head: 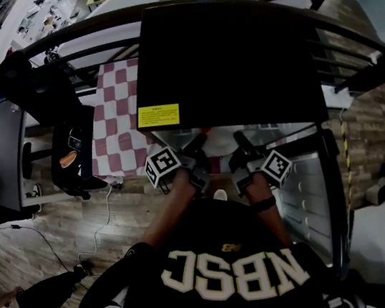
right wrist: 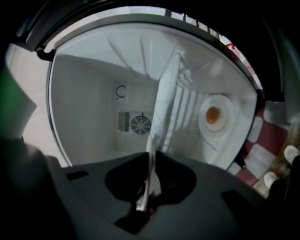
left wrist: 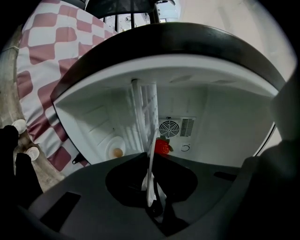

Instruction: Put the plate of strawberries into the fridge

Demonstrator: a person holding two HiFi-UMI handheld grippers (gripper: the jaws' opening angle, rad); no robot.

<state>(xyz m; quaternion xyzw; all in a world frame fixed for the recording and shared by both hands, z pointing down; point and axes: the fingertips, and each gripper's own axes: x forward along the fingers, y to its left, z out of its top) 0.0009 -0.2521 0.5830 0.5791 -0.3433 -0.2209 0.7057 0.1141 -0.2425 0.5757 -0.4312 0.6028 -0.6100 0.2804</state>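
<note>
Left gripper (left wrist: 151, 197): jaws narrow, clamped on the rim of the thin white plate (left wrist: 152, 154).
Right gripper (right wrist: 145, 197): jaws pinching the opposite rim.
Handling: probably stiff, slick and breakable; the red strawberry (left wrist: 162, 146) may roll.

Black jersey (head: 212, 230) with chunky cream block letters (head: 233, 274) on it. Black band (head: 262, 204) round the right wrist too.

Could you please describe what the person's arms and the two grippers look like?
The left gripper and the right gripper are both black, and each bears a white cube with black square markers. The right wrist wears a dark band. The person wears a black top with cream lettering, and its sleeves leave the forearms uncovered.
</note>
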